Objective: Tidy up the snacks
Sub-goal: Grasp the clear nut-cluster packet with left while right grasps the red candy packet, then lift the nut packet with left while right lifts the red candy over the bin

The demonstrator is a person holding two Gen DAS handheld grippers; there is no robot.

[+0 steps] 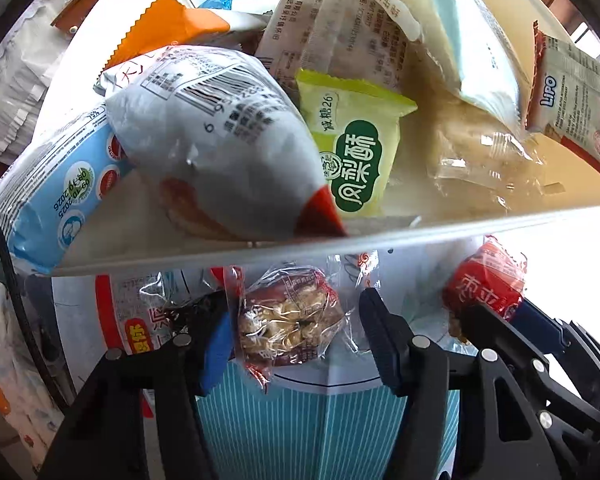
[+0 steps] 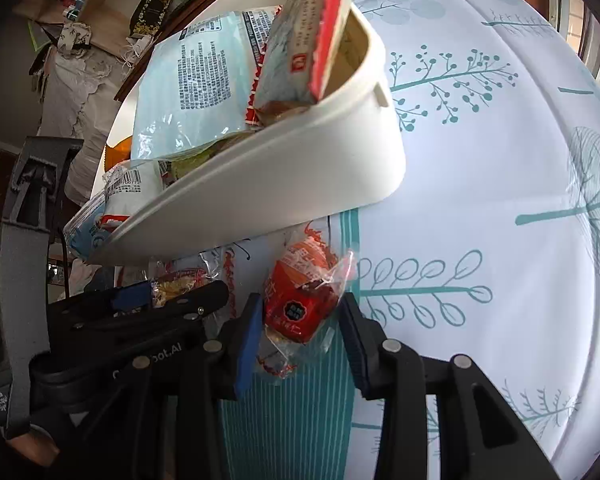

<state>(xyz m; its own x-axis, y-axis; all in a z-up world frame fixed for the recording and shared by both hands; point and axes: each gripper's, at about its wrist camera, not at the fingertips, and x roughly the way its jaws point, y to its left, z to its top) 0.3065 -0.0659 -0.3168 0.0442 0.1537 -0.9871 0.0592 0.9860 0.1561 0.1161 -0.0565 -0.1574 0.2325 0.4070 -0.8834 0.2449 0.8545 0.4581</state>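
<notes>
Crinkly clear-wrapped nut snack [image 1: 292, 320] between left gripper [image 1: 296, 332] jaws, red packet [image 2: 304, 300] between right gripper [image 2: 300, 340] jaws, contact unclear

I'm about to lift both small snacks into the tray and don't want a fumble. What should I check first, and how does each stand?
1. Walnut snack between left gripper fingers: ok.
2. Left pads pressing on it: cannot tell.
3. Red snack between right gripper fingers: ok.
4. Right pads pressing on it: cannot tell.
5. Free room in the white tray: not ok, packets piled above the rim.
</notes>
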